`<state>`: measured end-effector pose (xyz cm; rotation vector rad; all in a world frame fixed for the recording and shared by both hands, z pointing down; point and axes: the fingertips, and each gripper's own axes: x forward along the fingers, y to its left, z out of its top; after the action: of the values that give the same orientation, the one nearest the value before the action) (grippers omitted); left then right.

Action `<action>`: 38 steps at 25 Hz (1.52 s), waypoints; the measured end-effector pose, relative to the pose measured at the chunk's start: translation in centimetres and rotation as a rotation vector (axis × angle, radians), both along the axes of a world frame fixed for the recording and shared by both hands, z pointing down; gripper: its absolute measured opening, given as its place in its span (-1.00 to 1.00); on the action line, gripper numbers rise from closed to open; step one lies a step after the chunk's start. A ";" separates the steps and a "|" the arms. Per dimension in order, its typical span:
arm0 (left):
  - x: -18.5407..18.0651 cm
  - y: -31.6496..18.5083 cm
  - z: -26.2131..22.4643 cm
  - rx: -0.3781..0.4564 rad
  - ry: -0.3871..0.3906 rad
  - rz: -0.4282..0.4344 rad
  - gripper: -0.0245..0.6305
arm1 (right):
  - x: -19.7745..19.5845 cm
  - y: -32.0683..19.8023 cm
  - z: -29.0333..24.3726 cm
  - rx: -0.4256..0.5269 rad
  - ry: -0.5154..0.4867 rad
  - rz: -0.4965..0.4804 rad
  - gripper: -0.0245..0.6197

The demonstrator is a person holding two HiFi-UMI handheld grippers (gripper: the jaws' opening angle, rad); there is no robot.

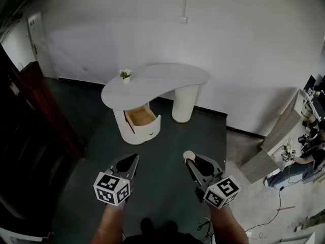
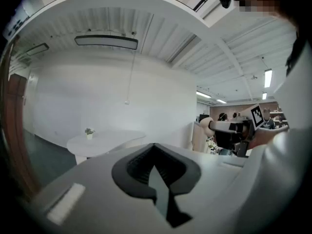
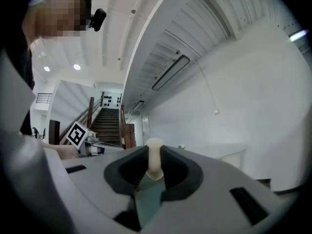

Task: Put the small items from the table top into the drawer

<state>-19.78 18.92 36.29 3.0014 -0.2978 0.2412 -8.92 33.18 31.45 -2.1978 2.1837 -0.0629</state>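
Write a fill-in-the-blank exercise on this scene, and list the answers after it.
The drawer under the white table stands ____.
The left gripper is shut and holds ____.
The cream peg is clamped in the other gripper, on the person's ____ side.
The potted plant stands ____ the table, not in the drawer.
Answers: open; nothing; right; on.

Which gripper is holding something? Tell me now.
The right gripper: a small cream peg is pinched between its jaws. The left gripper has its jaws together with nothing between them.
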 end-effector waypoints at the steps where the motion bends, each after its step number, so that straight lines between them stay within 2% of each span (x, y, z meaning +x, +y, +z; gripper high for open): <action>1: -0.1 -0.3 -0.2 0.000 0.010 -0.016 -0.91 | 0.1 0.1 -0.1 0.000 0.000 0.000 -0.66; 4: -0.3 -0.7 -0.6 0.001 0.033 -0.039 -0.91 | 0.3 0.2 -0.1 0.000 0.001 0.001 -0.66; 10: 1.1 0.3 -0.7 0.007 0.034 -0.021 -0.91 | 1.1 1.3 -0.1 0.009 0.026 0.026 -0.66; 17: 2.8 2.9 -1.2 0.046 0.049 -0.029 -0.91 | 4.0 5.1 0.7 0.003 0.031 0.066 -0.65; 25: 4.3 5.8 -0.9 0.059 0.042 0.001 -0.91 | 5.6 7.2 1.1 0.019 0.002 0.053 -0.63; 33: 6.7 3.6 0.9 0.033 0.032 0.031 -0.91 | 7.7 3.8 2.0 0.005 -0.009 0.032 -0.63; 38: 8.9 -1.0 2.1 0.018 0.022 0.030 -0.91 | 10.2 -1.0 2.1 -0.014 -0.003 0.029 -0.63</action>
<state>-10.92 17.87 38.41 3.0256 -0.2541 0.2089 1.26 32.19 33.54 -2.2347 2.1557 -0.0808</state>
